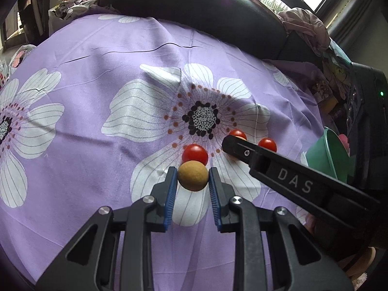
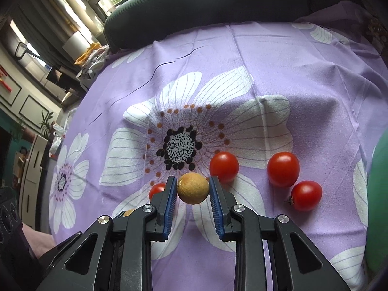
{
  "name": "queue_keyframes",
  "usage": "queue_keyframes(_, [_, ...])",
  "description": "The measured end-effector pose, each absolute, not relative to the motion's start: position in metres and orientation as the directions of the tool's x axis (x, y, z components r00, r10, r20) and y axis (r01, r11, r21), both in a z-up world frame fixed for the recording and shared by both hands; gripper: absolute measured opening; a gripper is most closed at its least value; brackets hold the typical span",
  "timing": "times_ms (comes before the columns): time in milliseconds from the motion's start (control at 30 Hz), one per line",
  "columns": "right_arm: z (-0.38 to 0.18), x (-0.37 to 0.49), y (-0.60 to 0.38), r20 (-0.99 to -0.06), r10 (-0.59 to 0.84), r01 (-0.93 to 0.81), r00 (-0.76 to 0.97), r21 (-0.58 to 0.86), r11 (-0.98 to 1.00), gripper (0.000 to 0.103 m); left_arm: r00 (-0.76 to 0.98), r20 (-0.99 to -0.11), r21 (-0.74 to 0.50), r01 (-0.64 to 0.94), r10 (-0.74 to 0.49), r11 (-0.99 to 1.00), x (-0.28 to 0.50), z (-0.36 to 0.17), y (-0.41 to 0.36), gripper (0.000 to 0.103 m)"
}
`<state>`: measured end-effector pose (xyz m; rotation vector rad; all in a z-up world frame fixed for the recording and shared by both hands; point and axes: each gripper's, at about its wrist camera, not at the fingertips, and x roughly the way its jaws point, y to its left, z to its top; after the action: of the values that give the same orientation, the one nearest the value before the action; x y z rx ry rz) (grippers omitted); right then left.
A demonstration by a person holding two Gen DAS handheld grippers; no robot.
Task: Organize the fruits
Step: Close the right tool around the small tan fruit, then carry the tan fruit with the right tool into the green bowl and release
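Observation:
My left gripper [image 1: 193, 177] is shut on a small yellow-brown round fruit [image 1: 193, 175] just above the purple flowered cloth [image 1: 97, 97]. A red cherry tomato [image 1: 195, 154] lies right behind it. My right gripper [image 2: 192, 188] is shut on another yellow-brown round fruit [image 2: 192, 188]; its black body [image 1: 291, 179] crosses the left wrist view. Several cherry tomatoes lie on the cloth around it: one to the left [image 2: 157, 190], one behind [image 2: 224, 166], two to the right [image 2: 283, 169] [image 2: 306, 195]. Two tomatoes [image 1: 238, 134] [image 1: 267, 144] show behind the right gripper in the left wrist view.
A green plastic bowl [image 1: 332, 155] stands at the right edge of the cloth, also seen in the right wrist view [image 2: 379, 194]. A dark chair back [image 1: 194, 4] rises beyond the far edge. Clutter and a black device [image 1: 368, 97] sit to the right.

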<state>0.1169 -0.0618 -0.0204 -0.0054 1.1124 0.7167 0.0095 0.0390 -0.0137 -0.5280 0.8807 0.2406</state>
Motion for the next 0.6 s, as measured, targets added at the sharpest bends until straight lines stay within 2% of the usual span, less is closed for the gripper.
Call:
queue_keyframes(300, [0.013,0.106,-0.093,-0.742,0.595,-0.512,0.309,0.397,0.762,0.029,0.677,-0.736,-0.343,-0.38,0.006,0.859,0.005,0.008,0.03,0.026])
queue_keyframes(600, [0.048,0.101,-0.136,-0.669,0.612,-0.476,0.422,0.412,0.777,0.029,0.748,-0.663,-0.376,-0.3,-0.028,0.876,0.011,0.036,0.003,0.026])
